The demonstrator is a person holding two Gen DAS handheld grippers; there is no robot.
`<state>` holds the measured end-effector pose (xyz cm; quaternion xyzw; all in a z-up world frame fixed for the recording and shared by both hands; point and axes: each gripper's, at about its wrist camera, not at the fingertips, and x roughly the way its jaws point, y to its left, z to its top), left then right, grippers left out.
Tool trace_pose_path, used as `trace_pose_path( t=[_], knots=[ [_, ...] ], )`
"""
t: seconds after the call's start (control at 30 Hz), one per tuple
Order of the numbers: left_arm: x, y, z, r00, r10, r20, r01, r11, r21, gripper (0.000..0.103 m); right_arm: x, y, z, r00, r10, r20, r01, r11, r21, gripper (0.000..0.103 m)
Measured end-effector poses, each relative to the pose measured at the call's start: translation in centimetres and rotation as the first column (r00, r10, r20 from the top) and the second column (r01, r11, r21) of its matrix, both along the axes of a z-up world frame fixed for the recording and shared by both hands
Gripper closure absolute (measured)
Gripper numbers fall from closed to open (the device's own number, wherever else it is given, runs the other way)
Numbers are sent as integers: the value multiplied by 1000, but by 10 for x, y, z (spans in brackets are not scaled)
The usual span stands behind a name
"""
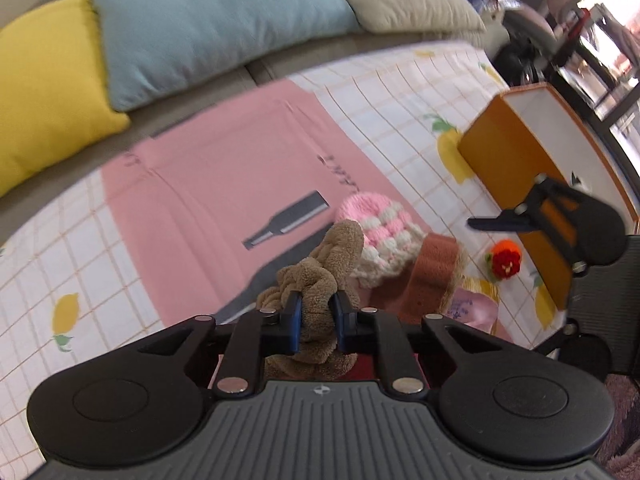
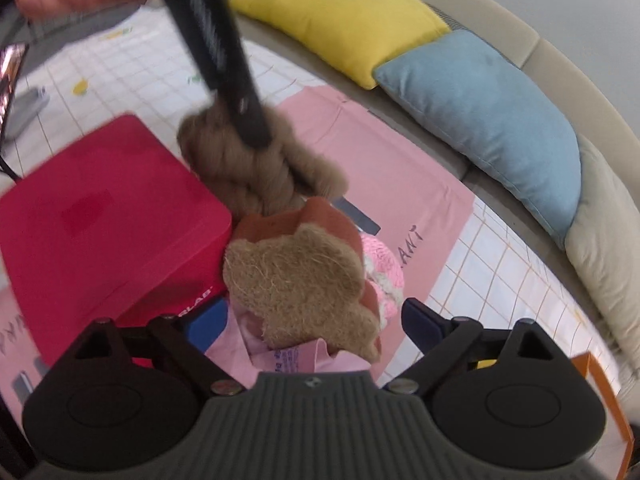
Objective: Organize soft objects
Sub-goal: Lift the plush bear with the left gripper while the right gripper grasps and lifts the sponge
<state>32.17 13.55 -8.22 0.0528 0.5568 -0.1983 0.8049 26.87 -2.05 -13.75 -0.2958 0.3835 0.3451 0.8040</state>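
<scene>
Between the blue pads of the left gripper sits a twisted tan plush piece, pinched hard; its bulk rises ahead of the fingertips and slightly to their right, long axis running roughly along the fingers. The right gripper stands spread wide, holding nothing, directly above a brown sponge-like pad that lies between and just ahead of its fingers on pink cloth. Beyond that pad, to its far right side, is the pink-and-white knitted hat. My judgement: the right claw is the nearer one to the pad, and should close across its shorter width.
</scene>
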Motion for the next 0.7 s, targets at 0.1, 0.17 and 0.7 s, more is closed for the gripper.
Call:
trace_pose_path(
  t=[0.1, 0.17, 0.7],
  knots=[
    [-12, 8, 15, 998, 42, 43, -41, 999, -20, 86, 11, 0, -2, 999, -44, -21, 45, 998, 34, 11],
    [-19, 14, 24, 995, 77, 65, -75, 996, -42, 87, 17, -2, -4, 998, -50, -45, 52, 997, 48, 13],
    [-89, 56, 96, 910, 379, 170, -334, 911, -244, 88, 28, 2, -26, 993, 82, -85, -78, 996, 43, 21]
  ],
)
